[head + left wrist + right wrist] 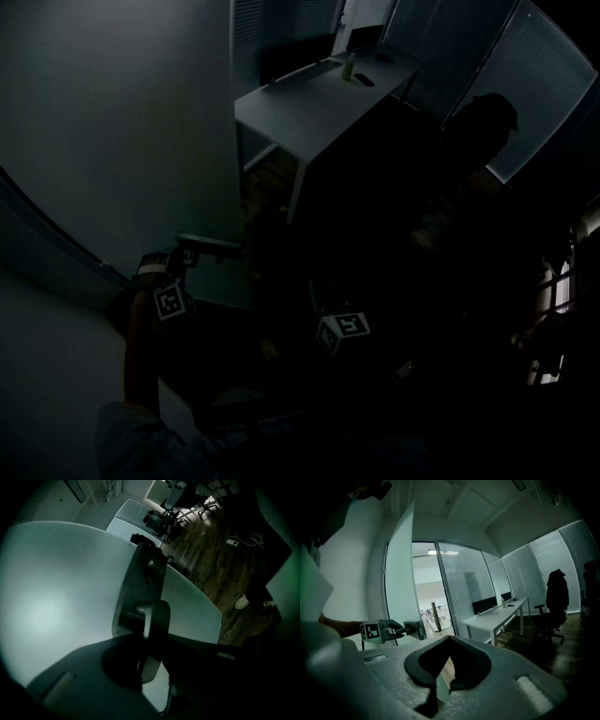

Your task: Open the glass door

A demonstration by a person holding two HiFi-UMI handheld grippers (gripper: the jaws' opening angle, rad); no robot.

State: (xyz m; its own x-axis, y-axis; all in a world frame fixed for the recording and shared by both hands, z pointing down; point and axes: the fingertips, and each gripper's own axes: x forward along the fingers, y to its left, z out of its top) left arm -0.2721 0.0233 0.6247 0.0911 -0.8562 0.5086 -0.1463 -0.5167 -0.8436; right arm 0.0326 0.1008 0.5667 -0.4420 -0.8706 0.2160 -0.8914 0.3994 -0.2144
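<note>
The room is dim. The glass door [401, 573] stands ajar as a frosted panel at the left of the right gripper view. In the head view it is the pale surface [112, 141] on the left. My left gripper [396, 630] is shut on the door's metal lever handle [415, 629]. In the left gripper view the handle [154, 618] runs from its mounting plate straight into the jaws of the left gripper [146, 663]. From the head view the left gripper [183, 258] meets the handle [211, 246] at the door's edge. My right gripper [437, 686] hangs free to the right, shut, holding nothing.
A long white desk [319, 89] with a green bottle [347, 67] stands ahead along blinds-covered glass walls. An office chair with a dark jacket [557, 602] sits on the right. Through the doorway [429, 592] a lit corridor shows. The floor [211, 559] is dark wood.
</note>
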